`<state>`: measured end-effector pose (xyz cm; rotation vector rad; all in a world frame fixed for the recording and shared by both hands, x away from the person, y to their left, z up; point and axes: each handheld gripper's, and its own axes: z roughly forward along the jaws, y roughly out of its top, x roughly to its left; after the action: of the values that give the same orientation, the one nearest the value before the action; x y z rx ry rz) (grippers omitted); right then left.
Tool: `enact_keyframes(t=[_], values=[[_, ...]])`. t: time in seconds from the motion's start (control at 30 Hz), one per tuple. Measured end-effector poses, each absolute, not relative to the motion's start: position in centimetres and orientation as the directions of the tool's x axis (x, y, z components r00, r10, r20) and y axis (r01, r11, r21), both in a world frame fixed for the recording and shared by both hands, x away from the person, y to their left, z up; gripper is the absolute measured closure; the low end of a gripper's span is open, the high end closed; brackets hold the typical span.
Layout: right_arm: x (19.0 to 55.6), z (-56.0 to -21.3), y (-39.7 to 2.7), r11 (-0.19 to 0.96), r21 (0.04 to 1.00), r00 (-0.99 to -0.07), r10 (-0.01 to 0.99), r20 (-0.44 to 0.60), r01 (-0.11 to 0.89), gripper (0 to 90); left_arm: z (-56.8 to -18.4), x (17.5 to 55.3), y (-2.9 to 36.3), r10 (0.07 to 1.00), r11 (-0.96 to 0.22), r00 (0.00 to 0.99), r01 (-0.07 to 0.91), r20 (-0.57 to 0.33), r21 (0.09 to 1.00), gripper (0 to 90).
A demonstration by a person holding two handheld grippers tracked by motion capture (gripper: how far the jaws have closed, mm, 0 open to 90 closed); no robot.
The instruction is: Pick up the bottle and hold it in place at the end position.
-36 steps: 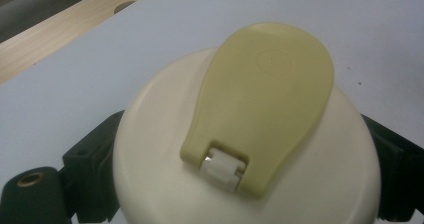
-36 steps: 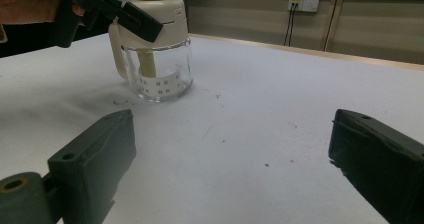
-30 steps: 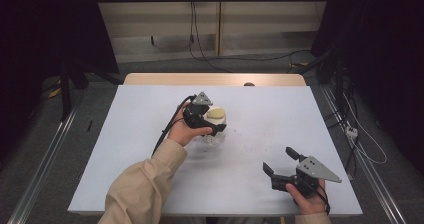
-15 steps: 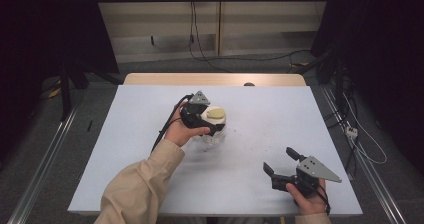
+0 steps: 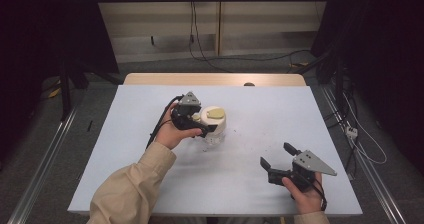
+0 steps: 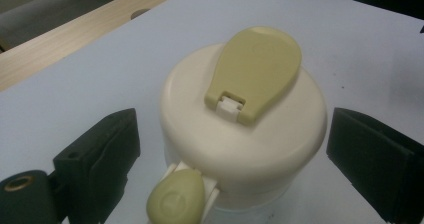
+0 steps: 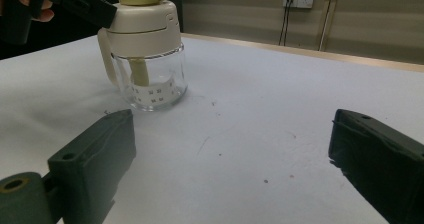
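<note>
- Right tool [image 5: 278,155]: black, two-jawed, topped by a grey three-cornered plate, held in the person's right hand [image 5: 305,196] at the near right of the surface. Jaws spread wide, nothing between them; they point toward the jar, well apart from it.
- Surface [image 5: 260,109]: white rectangular tabletop with a pale wooden strip along its far edge; a few dark specks lie near the jar.
- Left tool [image 5: 202,124]: black, two-jawed, held in the person's left hand [image 5: 172,134], beige sleeve behind. Jaws open and set either side of the jar's lid; in the left gripper view a gap shows on both sides, so no hold.
- Clear glass jar with cream plastic lid, olive-green flip cap and side handle [image 5: 214,124]: upright near the middle of the surface.
</note>
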<state>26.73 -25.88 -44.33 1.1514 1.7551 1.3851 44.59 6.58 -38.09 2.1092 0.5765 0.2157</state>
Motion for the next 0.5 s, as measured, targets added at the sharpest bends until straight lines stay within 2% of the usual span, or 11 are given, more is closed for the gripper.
enact_keyframes(t=[0.5], values=[[28.8, -43.5, -23.9, 0.085, 0.958, -0.445, 0.894, 0.048, 0.273, 5.7, -39.0, 44.1, 8.0, 0.488, -0.469, 0.869, 0.338, -0.079, 0.816, 6.8]])
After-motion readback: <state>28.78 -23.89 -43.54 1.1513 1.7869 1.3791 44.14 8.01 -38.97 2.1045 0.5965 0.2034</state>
